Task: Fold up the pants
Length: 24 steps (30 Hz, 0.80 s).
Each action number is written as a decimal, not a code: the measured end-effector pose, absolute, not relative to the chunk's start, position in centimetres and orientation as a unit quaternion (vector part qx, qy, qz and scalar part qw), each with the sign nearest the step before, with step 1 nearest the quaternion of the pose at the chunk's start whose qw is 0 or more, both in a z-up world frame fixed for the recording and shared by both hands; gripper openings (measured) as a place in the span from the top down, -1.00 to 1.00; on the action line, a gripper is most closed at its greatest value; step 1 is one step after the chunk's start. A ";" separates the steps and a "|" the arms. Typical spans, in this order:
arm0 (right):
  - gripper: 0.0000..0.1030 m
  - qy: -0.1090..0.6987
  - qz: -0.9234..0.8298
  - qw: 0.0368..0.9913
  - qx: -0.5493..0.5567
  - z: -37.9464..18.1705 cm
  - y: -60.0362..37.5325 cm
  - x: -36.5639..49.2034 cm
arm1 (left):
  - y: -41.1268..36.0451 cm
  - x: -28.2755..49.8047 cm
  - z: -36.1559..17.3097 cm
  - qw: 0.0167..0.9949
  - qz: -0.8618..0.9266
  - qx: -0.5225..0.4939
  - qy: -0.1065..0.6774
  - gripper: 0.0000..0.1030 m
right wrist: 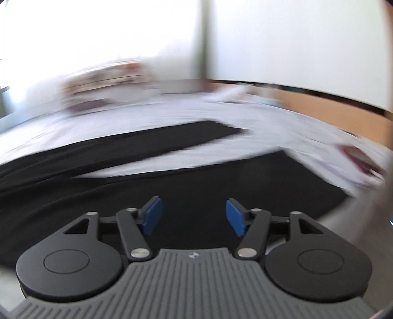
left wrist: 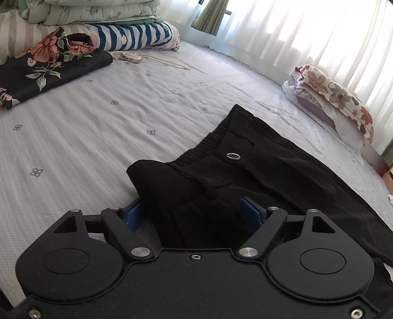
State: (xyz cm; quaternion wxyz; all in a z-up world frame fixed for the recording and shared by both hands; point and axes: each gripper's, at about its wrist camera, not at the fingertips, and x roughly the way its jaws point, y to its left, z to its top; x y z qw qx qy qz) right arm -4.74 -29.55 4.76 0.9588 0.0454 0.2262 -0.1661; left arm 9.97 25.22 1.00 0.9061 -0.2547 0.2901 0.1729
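Note:
Black pants lie on the pale bed sheet, waistband with a metal button facing up, one waist corner folded over. My left gripper is open at that waist end. Dark cloth lies between its blue pads and partly hides the left pad, but neither pad presses on it. In the blurred right wrist view the pants spread as two separate legs across the sheet. My right gripper hovers open over the nearer leg, with nothing between its blue pads.
A black floral garment lies at the far left, beside a striped blue-and-white cloth and stacked green quilts. A small pouch with cords rests near them. A floral pillow sits at the right, by white curtains.

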 end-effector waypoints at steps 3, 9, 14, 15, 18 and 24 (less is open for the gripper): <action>-0.56 0.240 -0.033 0.970 0.012 4.7 -22.6 -3.4 | 25.8 9.9 0.8 0.905 0.181 -0.266 0.278 -0.27; -0.60 0.257 0.131 0.954 -0.080 2.6 -8.9 -0.3 | 26.9 9.6 0.6 0.901 0.188 -0.285 0.267 -0.02; -0.60 0.269 0.162 0.940 -0.131 1.3 -3.0 2.3 | 27.3 9.8 0.4 0.901 0.183 -0.295 0.261 0.00; -0.60 0.266 0.160 0.941 -0.136 1.2 -2.6 2.7 | 27.3 10.0 0.3 0.901 0.182 -0.295 0.259 -0.12; -0.64 0.263 0.159 0.942 -0.134 1.0 -2.0 3.6 | 27.2 10.4 0.1 0.904 0.171 -0.305 0.247 -0.33; -0.64 0.260 0.144 0.945 -0.133 0.4 -1.3 3.6 | 28.3 10.7 0.7 0.886 0.195 -0.338 0.249 0.70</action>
